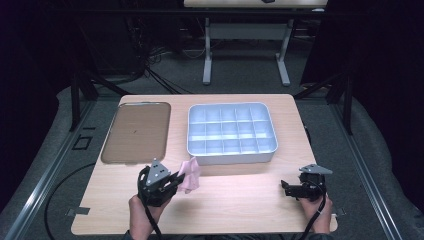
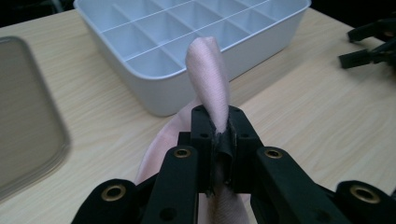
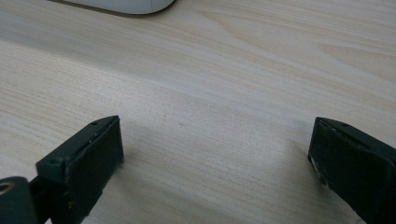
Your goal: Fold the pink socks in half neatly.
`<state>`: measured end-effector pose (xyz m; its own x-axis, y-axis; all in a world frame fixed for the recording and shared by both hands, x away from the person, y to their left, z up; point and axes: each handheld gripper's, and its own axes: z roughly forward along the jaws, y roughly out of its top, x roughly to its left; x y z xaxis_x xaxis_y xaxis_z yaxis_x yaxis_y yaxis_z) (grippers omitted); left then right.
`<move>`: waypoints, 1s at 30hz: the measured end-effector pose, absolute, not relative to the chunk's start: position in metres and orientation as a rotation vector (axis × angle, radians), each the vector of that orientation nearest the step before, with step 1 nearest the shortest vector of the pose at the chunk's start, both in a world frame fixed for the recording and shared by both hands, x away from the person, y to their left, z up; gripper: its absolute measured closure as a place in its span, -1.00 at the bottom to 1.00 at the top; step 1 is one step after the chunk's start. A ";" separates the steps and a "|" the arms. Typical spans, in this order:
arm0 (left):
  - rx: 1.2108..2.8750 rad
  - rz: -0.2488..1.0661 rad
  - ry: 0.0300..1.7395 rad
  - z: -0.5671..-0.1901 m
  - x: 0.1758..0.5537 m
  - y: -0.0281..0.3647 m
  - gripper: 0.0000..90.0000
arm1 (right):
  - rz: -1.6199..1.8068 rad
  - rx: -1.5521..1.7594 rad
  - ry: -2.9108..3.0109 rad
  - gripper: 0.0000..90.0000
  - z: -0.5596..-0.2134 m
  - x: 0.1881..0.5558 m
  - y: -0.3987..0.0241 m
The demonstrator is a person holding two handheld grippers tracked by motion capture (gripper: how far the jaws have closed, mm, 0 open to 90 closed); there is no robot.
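A pale pink cloth (image 2: 208,77), soft and finely woven, is pinched in a narrow fold by the left gripper (image 2: 218,140), whose fingers (image 2: 201,135) are clenched on it. Its long axis runs from below the fingers up past their tips, the rounded end pointing toward the white plastic compartment box (image 2: 140,42) just beyond. The right gripper (image 3: 215,154) rests with fingers (image 3: 86,158) spread wide over the bare wood-grain counter (image 3: 224,74).

Bright, evenly lit tabletop amid dark surroundings; soft, slightly blurred pictures.
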<state>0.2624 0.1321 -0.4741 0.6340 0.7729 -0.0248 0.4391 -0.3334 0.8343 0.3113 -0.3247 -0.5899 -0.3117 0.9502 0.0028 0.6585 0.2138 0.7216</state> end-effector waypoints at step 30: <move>2.246 0.375 0.902 -0.537 0.288 0.052 0.78 | 0.877 1.486 2.049 -0.94 -0.590 0.311 -0.325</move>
